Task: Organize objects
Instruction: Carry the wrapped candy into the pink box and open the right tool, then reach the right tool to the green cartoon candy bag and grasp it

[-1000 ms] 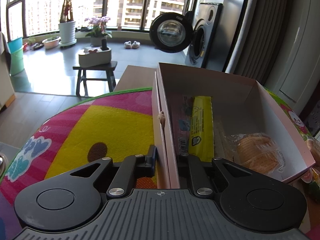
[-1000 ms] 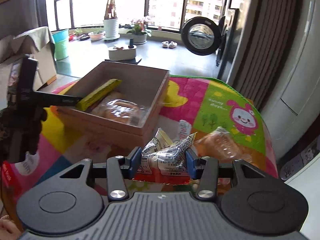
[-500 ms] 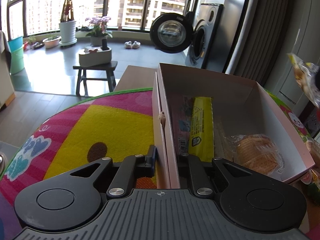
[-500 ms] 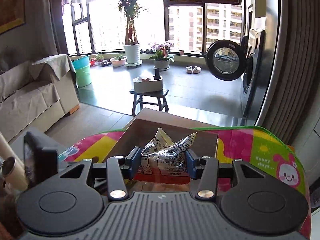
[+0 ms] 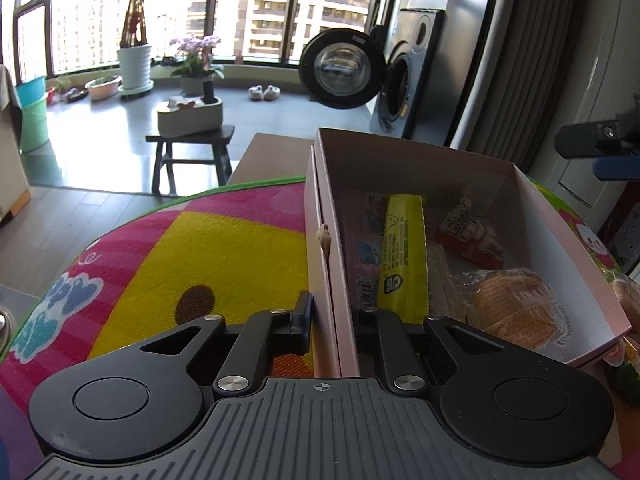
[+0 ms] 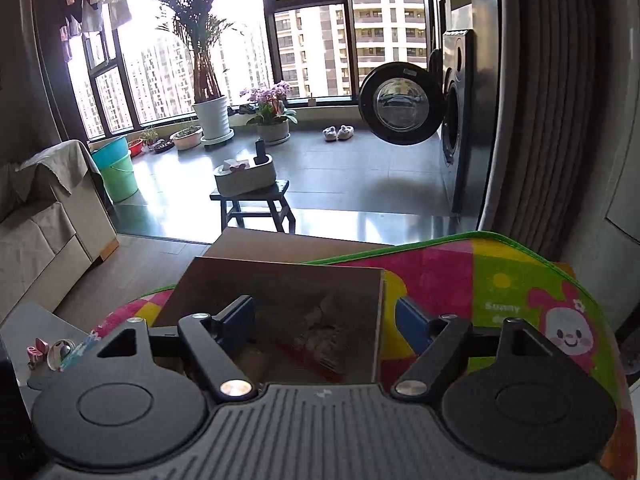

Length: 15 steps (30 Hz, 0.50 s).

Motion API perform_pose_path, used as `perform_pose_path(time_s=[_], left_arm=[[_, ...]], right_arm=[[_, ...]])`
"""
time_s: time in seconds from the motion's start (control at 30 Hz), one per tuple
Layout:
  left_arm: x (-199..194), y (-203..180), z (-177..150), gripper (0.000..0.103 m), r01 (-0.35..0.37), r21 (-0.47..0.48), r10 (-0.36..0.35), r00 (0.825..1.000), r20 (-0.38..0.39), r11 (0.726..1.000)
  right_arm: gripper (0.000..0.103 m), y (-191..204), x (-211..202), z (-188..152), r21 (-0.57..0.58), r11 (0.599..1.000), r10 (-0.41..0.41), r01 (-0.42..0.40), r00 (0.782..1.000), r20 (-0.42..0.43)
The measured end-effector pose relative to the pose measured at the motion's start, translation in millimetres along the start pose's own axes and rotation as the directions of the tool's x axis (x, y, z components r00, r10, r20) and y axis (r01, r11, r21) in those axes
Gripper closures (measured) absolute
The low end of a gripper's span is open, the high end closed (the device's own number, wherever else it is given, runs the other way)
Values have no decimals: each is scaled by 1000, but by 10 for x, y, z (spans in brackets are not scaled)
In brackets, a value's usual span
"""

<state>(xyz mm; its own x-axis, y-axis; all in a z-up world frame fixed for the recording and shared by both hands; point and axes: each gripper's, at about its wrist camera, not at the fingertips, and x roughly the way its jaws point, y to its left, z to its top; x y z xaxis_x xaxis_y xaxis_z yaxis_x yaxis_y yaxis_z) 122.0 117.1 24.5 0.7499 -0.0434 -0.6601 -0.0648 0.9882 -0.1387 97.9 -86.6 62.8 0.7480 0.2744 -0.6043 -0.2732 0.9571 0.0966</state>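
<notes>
1. Where the right hand-held gripper [image 6: 324,320] had been clamped on a crinkled snack packet half a second before, its blue-padded fingers [image 6: 239,322] stood spread wide and empty above the box [image 6: 280,280].
2. That snack packet [image 5: 468,232] had come to lie inside the box, toward its far end, red and white with dark speckled print.
3. By contrast, the left hand-held gripper [image 5: 330,322] had not moved: it stayed pinched shut on the near left wall of the box [image 5: 336,272], one finger outside and one inside.
4. Inside the box also lay a long yellow packet [image 5: 402,256] along the left wall, a pale printed packet [image 5: 366,256] just beside it against the wall, and a wrapped round pastry [image 5: 512,304] at the near right corner.
5. The box sat on a brightly coloured mat [image 5: 200,252] covering the surface, with its far end at the mat's far edge.
6. Part of the right tool [image 5: 596,144] showed at the right edge of the left wrist view, above the box.
</notes>
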Motion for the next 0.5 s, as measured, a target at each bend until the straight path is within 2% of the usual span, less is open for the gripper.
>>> perform_pose_path(time_s=[0.23, 0.33, 0.5], left_arm=[[2, -2, -5, 88, -4, -7, 4, 1000, 4, 1000], [8, -11, -13, 89, -11, 2, 10, 1000, 10, 1000], [-2, -43, -16, 89, -21, 16, 21, 1000, 11, 1000]], right_arm=[[1, -451, -521, -598, -9, 993, -114, 114, 992, 53], [0, -597, -676, -893, 24, 991, -134, 133, 990, 44], [0, -718, -789, -1398, 65, 983, -172, 173, 985, -31]])
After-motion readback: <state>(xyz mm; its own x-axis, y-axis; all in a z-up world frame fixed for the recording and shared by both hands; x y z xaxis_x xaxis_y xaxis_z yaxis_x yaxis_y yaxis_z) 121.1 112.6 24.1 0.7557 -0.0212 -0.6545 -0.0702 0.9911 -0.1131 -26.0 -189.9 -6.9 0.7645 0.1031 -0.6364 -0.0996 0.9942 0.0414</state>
